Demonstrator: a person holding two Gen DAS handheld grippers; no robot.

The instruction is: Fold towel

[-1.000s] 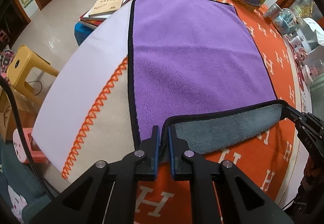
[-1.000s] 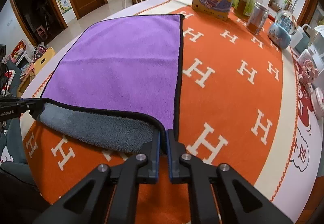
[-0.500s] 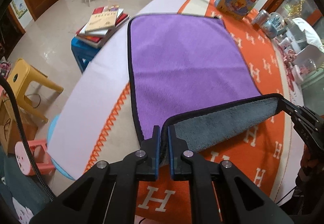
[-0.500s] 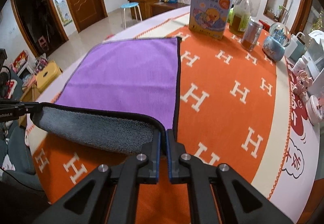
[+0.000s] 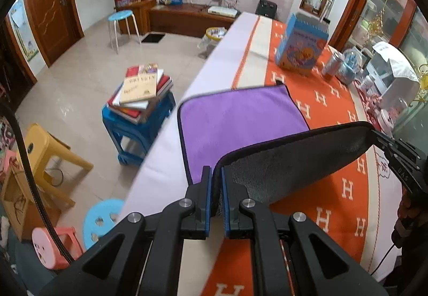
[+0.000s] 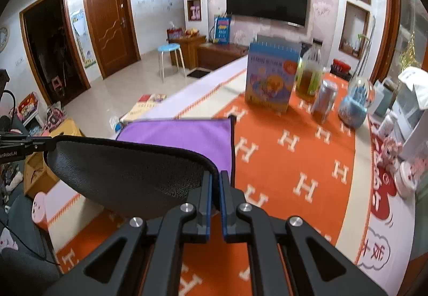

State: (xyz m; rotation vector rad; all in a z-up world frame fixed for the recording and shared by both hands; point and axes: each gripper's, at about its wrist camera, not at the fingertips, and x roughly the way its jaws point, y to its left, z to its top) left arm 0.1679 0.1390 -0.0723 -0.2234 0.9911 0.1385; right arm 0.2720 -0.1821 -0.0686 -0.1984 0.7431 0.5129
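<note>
A purple towel with a grey underside and black hem lies on the orange tablecloth. My left gripper is shut on its near left corner. My right gripper is shut on its near right corner and also shows at the right of the left wrist view. The near edge hangs lifted between them, high above the table, grey side facing me. The far part of the towel still lies flat.
A blue picture box, a bottle, a can and a snow globe stand at the table's far end. Small items line the right edge. Stools and a book stack stand on the floor left.
Both grippers have raised the towel's near edge much higher and carried it toward the far end. Less purple surface shows flat on the table.
</note>
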